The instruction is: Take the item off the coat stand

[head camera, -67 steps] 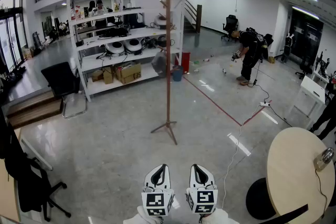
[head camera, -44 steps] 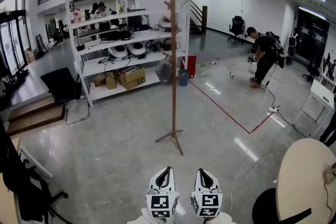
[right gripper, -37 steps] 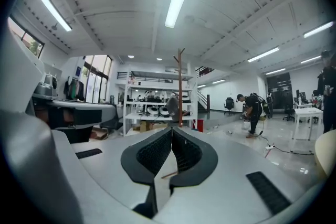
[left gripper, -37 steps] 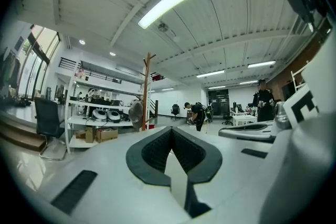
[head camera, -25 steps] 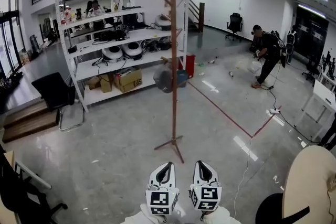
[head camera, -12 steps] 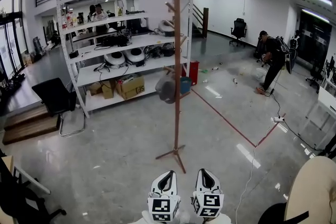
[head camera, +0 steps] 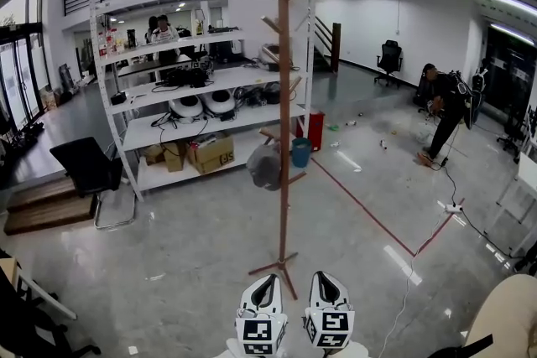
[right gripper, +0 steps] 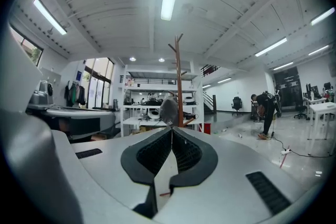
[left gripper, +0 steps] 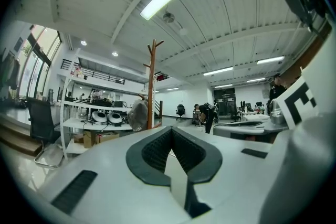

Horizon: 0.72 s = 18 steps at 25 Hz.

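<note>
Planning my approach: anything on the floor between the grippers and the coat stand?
No. Head view: only bare floor separates the left gripper and right gripper from the coat stand.

The coat stand is bare wood, the floor glossy and smooth.

1. stand closer and larger; its base now just ahead of left gripper and right gripper.
2. table slid into the lower right corner.
3. person farther right in frame.
</note>
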Motion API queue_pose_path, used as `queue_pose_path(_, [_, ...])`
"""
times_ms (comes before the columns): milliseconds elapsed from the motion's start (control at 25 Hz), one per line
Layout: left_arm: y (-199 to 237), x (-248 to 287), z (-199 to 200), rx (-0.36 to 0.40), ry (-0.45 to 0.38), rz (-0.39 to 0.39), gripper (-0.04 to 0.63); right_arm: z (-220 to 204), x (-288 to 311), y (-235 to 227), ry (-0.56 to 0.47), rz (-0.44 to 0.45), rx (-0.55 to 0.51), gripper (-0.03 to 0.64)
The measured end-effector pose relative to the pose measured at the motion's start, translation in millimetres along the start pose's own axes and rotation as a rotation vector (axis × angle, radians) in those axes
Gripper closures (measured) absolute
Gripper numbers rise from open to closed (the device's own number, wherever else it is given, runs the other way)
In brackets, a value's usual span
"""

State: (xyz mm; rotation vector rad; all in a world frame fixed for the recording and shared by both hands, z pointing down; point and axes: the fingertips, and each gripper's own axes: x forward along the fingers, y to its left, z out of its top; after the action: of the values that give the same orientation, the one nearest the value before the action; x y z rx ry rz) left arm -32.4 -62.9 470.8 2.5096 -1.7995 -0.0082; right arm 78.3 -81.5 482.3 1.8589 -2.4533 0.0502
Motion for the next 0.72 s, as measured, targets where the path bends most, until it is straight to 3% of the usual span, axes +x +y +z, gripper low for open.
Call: queue_pose_path(720, [11, 96, -12, -0.017, 0.026, 0.062, 0.595, -5, 87, -61, 0.035, 0.029, -0.023, 0.606])
